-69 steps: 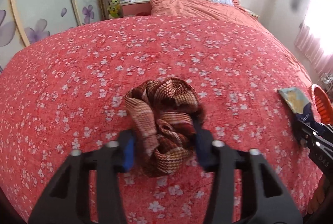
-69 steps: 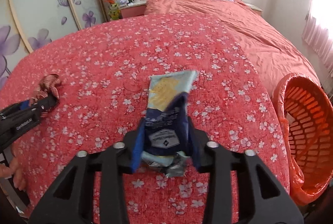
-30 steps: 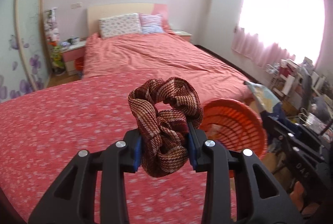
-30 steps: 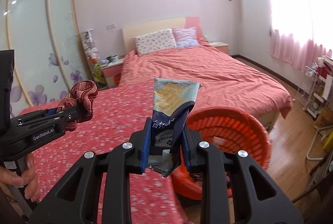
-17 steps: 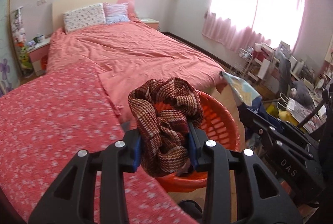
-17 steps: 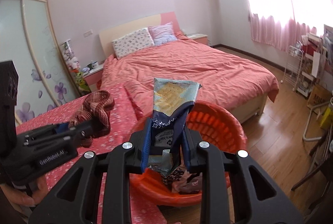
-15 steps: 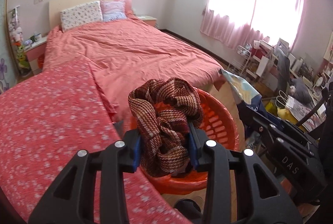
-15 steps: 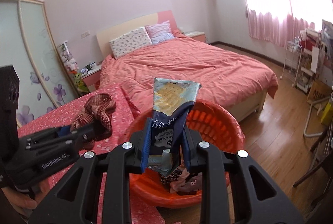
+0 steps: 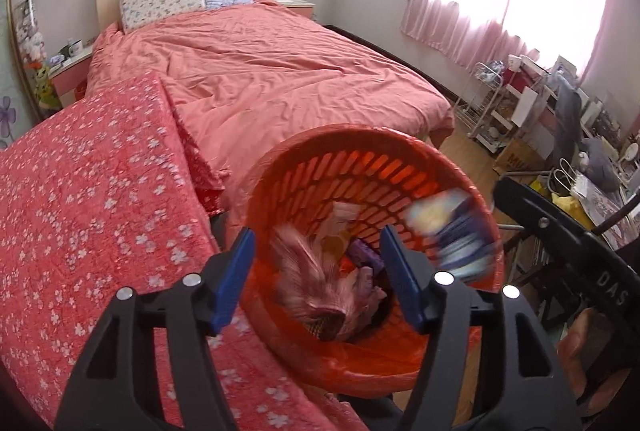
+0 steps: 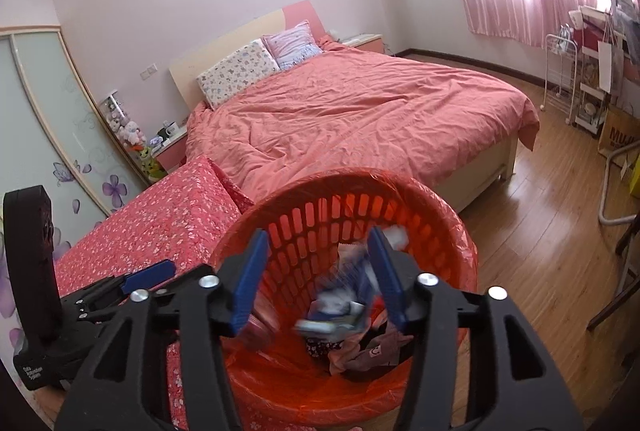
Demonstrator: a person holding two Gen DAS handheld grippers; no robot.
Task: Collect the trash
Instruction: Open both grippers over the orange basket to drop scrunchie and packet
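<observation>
An orange slotted basket (image 9: 352,167) with a red liner stands beside the flowered table; it also shows in the right wrist view (image 10: 320,219). My left gripper (image 9: 318,273) is open above it, and the brown knitted scrunchie (image 9: 316,287) is falling, blurred, between its jaws. My right gripper (image 10: 316,277) is open over the basket too, and the blue snack wrapper (image 10: 340,295) drops blurred below it; the wrapper also shows in the left wrist view (image 9: 452,235). Other trash lies at the basket's bottom.
A red flowered tablecloth (image 9: 80,199) covers the table on the left. A bed with a salmon duvet (image 9: 280,71) lies behind the basket. Wooden floor (image 10: 540,251), a white rack and cluttered shelves (image 10: 592,79) are on the right.
Both grippers have opened over the basket. The scrunchie and the snack wrapper have left the jaws and are falling in. Both views tilted down toward the basket.
</observation>
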